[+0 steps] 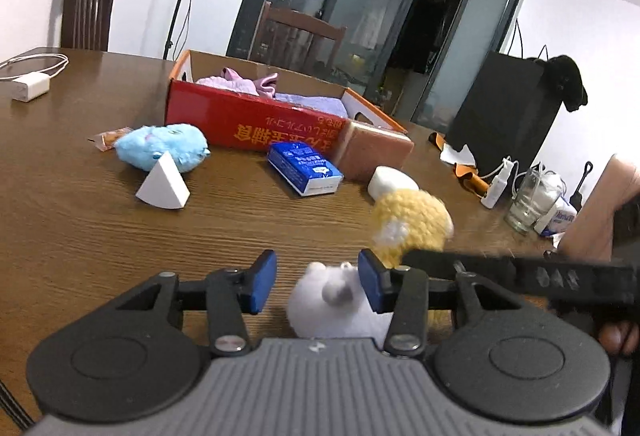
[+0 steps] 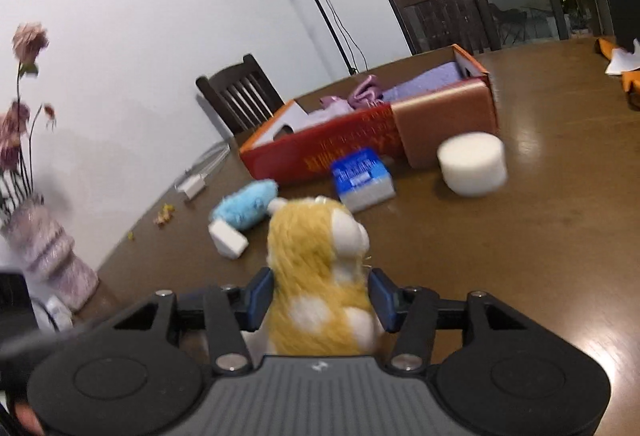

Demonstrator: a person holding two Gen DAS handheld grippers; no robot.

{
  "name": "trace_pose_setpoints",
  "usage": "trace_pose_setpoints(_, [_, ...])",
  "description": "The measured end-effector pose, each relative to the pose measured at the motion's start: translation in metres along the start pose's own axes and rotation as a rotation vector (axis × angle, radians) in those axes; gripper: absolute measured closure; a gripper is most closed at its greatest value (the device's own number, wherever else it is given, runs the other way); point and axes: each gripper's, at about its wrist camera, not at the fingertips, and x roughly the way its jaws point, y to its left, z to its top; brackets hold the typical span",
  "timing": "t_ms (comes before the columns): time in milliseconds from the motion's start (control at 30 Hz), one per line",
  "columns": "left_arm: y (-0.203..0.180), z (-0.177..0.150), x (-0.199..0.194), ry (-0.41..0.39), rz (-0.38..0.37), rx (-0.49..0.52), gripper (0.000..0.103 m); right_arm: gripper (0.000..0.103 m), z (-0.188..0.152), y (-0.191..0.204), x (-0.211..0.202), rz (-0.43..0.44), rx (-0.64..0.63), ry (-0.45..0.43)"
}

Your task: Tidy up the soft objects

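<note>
The right gripper has its jaws closed on a yellow plush toy, held above the wooden table. The left gripper hangs with jaws wide over a white plush toy lying between them, its right pad touching it. A blue plush toy lies near the red box.

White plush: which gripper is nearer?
Left. The left gripper straddles the white plush, jaws open around it. The right gripper is off to its right, shut on the yellow plush.
</note>
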Motion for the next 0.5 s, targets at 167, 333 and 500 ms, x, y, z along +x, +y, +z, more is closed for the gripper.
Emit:
trace_pose_setpoints(167, [0.003,0.007,-0.021,-0.026,0.015,-0.068,0.034,0.05,-0.008,0.001,-0.02,0.045,-0.016,-0.004])
trace_pose_setpoints(333, [-0.003,0.0,-0.037,-0.005,-0.031,-0.036,0.015,0.034,0.007,-0.01,-0.036,0.012,-0.019,-0.09])
trace_pose_setpoints(500, [-0.015,-0.012,-0.015,0.055,-0.036,0.015,0.02,0.034,0.03,-0.026,-0.017,-0.027,-0.022,-0.1])
